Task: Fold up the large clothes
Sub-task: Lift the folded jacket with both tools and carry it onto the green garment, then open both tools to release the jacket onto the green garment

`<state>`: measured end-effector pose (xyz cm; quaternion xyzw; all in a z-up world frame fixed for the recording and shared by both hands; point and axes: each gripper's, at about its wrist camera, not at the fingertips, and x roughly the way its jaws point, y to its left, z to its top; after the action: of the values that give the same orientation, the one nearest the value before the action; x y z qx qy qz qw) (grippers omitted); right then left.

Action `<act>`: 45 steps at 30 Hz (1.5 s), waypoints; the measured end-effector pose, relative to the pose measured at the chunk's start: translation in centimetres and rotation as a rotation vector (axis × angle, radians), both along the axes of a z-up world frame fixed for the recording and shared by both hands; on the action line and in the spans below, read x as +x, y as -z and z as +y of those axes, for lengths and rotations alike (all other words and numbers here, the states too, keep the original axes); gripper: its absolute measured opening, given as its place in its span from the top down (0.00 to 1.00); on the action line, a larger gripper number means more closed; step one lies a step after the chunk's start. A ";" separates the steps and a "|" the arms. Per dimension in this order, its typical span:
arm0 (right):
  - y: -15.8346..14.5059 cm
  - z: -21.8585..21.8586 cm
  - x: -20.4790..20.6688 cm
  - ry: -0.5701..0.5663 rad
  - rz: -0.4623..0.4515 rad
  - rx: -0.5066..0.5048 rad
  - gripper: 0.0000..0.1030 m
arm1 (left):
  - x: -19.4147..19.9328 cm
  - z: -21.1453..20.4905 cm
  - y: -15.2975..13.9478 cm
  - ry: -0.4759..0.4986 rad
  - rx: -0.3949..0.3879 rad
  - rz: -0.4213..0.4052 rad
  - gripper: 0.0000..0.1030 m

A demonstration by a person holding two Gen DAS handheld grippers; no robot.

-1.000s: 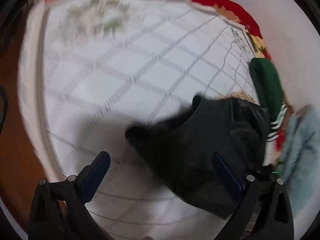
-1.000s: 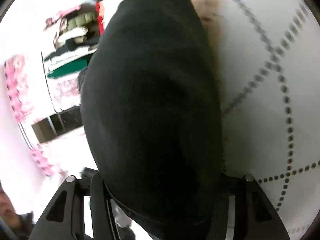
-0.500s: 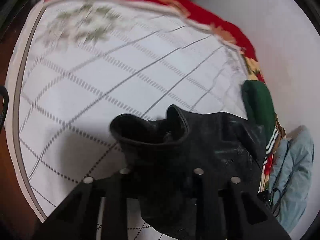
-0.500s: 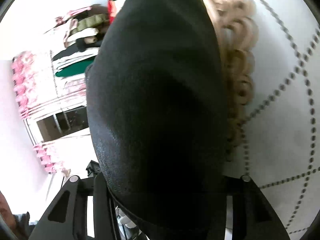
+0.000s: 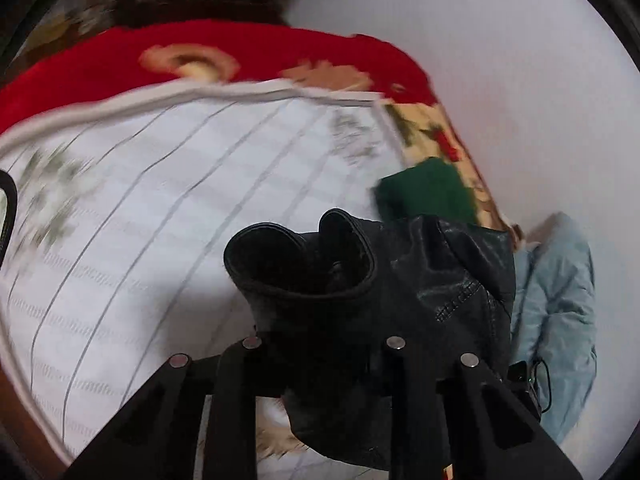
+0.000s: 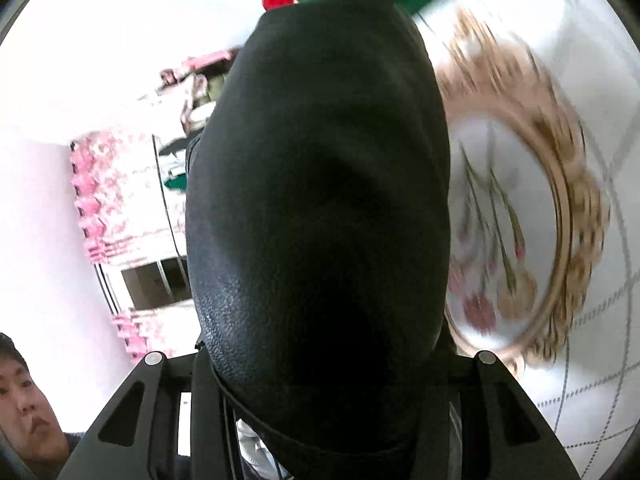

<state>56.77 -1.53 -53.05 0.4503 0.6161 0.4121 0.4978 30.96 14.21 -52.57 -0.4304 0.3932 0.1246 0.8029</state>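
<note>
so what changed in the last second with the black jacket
The left hand-held gripper, open a second ago beside the black jacket, has shut on its cuff and lifted it; the view tilts toward the red blanket. The right hand-held gripper stays shut on the jacket while the white cloth slides past. The green garment stayed put.

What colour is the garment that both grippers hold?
Black, with a leather-like sheen; the garment shows best in the left wrist view.
</note>
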 end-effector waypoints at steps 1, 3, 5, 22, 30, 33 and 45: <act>-1.0 -0.1 1.2 0.015 -0.010 -0.001 0.56 | 2.0 0.0 -0.5 0.019 0.001 -0.014 0.79; -3.0 -0.4 4.2 0.057 -0.038 -0.003 0.56 | 6.1 -0.1 -1.9 0.061 0.000 -0.045 0.79; -4.9 -0.7 7.3 0.087 -0.069 -0.006 0.56 | 10.1 -0.4 -3.2 0.100 0.007 -0.082 0.79; 1.7 -1.4 35.4 0.066 0.029 -0.115 0.51 | 34.0 -3.0 6.2 0.270 0.073 -0.033 0.73; -4.6 0.2 30.8 0.037 -0.168 -0.574 0.07 | 33.3 -4.1 4.0 0.363 0.280 0.050 0.14; -7.3 1.9 27.8 0.024 -0.302 -0.876 0.00 | 32.6 -4.8 2.1 0.383 0.427 0.071 0.04; -18.4 0.1 12.0 0.260 -0.501 -1.417 0.00 | 26.9 -9.6 -6.7 0.530 0.721 0.121 0.01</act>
<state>68.73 -1.46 -34.69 -0.0150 0.5439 -0.0537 0.8373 57.90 4.64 -45.90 0.0005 0.4675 0.0688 0.8813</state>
